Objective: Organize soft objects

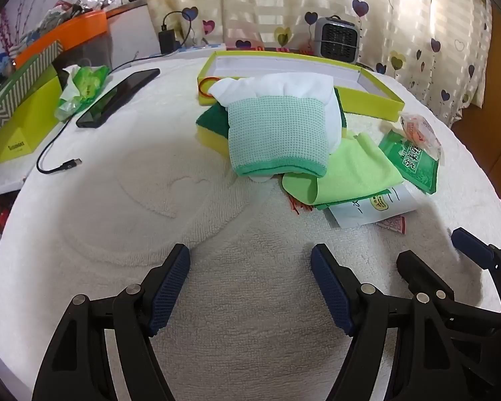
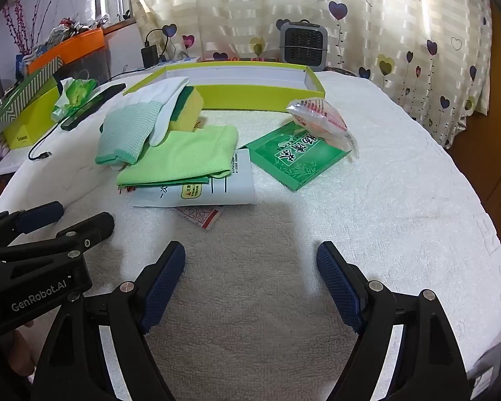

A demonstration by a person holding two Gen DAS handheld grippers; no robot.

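Both claws, left claw [image 1: 250, 282] and right claw [image 2: 250, 279], gape empty; the mint cloth [image 1: 277, 133] lies dead ahead of the left, upper centre.

Cloth [image 1: 277, 133] on sponge [image 1: 210, 127] — box [image 1: 374, 100] behind, packet [image 1: 414, 160] right.

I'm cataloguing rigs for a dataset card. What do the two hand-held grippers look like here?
Both match: the left hand-held gripper and right hand-held gripper have black plastic linkage arms with silver pivot pins, and two fingers faced with dark blue, cross-hatched pads. The left one's body, seen from the right wrist camera, carries white "GenRobot.AI" lettering. No cables or sleeves show.
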